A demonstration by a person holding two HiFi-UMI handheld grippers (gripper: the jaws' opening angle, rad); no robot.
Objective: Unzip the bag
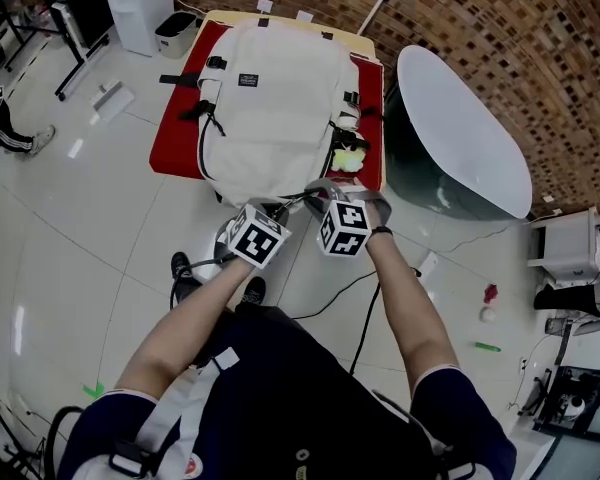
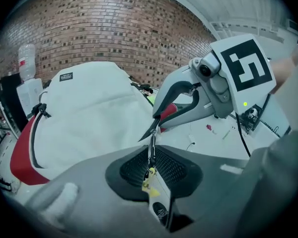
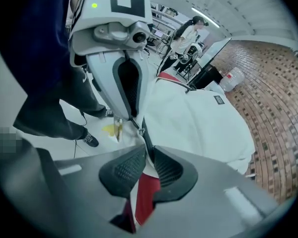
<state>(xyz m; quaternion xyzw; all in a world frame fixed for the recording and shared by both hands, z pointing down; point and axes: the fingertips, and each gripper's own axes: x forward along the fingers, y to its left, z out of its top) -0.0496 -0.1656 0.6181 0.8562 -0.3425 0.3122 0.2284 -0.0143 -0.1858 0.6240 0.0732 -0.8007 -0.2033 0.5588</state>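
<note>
- Pinching the zip pull (image 2: 151, 142) in the left hand-held gripper (image 2: 152, 158), jaws together.
- Clamping the zip edge (image 3: 145, 134) in the right hand-held gripper (image 3: 147, 155), jaws almost closed.
- Facing the white bag (image 1: 275, 98), flat on the red bench (image 1: 175, 143).

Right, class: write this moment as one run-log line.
left gripper: shut on tagged zip pull | right gripper: shut on dark zip strip | backpack: on red table

White fabric backpack (image 1: 270, 98) on red rectangular table (image 1: 175, 138); at its near edge, left gripper (image 2: 151, 166) on the metal zipper pull (image 2: 151, 150), right gripper (image 3: 145, 162) beside; white oval tub (image 1: 460, 128) right of table.
</note>
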